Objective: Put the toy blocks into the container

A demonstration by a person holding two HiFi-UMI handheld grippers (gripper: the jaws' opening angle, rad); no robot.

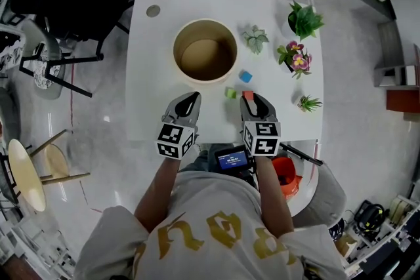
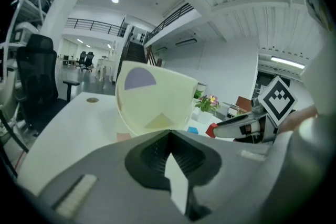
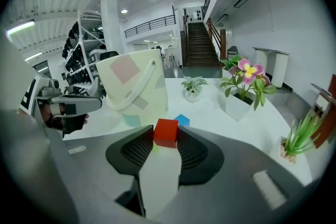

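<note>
Right gripper (image 3: pixel 166 140) clamps the red block (image 3: pixel 166 128) just short of the container (image 1: pixel 205 22) (left gripper (image 2: pixel 169 136) closed, empty); next, I judge, carry it over the rim and release.

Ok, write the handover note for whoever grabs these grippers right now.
Left gripper: shut, empty, held on the near side of the container.
Right gripper: shut on the red block, pinched at the jaw tips.
Green block and blue block: loose on the table, to the container's right in the head view.
Done: nothing yet; no block shows inside the container.
Left: drop the red block in, then probably the green and the blue.
</note>
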